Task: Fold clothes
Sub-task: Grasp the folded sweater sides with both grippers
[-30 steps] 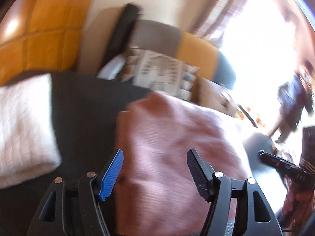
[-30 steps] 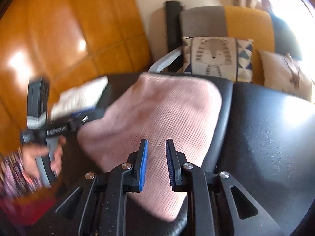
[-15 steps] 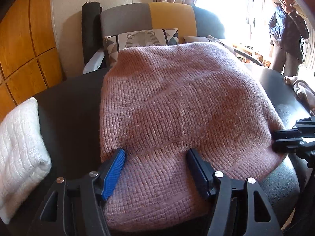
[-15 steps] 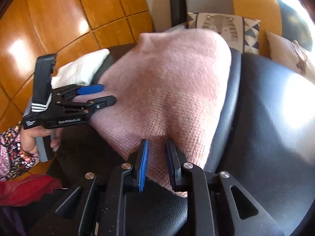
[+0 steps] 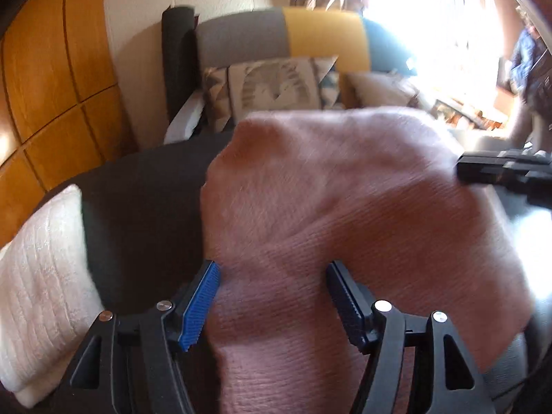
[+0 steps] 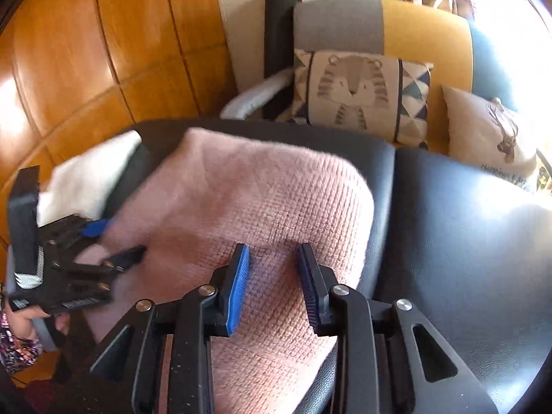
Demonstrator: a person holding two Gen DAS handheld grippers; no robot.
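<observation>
Both tools' pads flank blurred pink sweater [image 5: 345, 207] — near hem hidden.

One pink knitted sweater [image 6: 248, 207] lay on the black leather surface [image 6: 465, 241]. One folded white knitted garment [image 5: 45, 276] lay beside it. Two grippers were in view, the left gripper [image 5: 272, 296] and the right gripper [image 6: 272, 283]. Behind stood one multicoloured armchair [image 6: 424, 31] with two cushions: one tiger-print cushion [image 6: 355, 93] and one beige deer-print cushion [image 6: 490, 134]. One person [image 5: 528, 62] stood by the window.
</observation>
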